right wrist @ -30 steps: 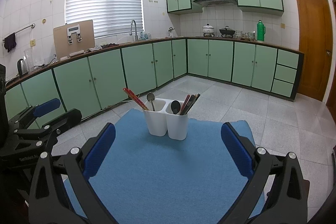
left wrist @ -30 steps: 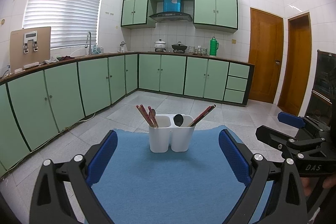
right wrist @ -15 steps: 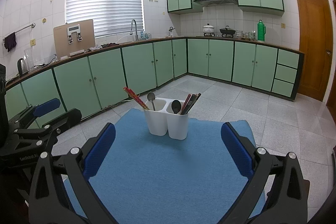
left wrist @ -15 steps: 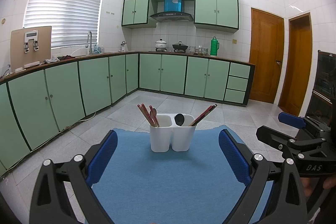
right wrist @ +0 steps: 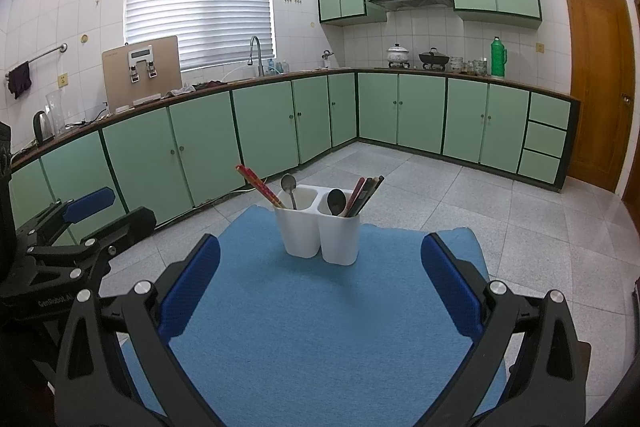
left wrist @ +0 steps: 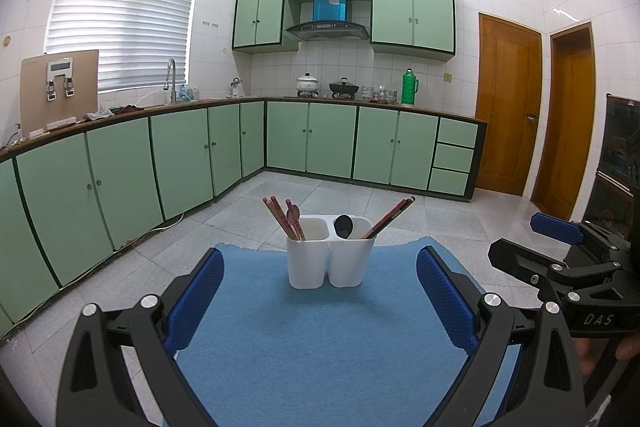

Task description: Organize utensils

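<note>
We see the white holder (left wrist: 325, 259) upright on the blue mat (left wrist: 320, 343), chopsticks (left wrist: 282, 218) and spoons (right wrist: 289, 187) inside. Our left tool (left wrist: 320, 303) and right tool (right wrist: 320, 291) are before the holder, both wide open and empty.

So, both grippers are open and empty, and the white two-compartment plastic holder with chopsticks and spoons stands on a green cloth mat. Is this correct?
Not quite: the cloth mat is blue, not green; the right wrist view shows this clearly. The rest holds: the left gripper and right gripper are open and empty, and the white two-compartment plastic holder with chopsticks and spoons stands on it.
</note>
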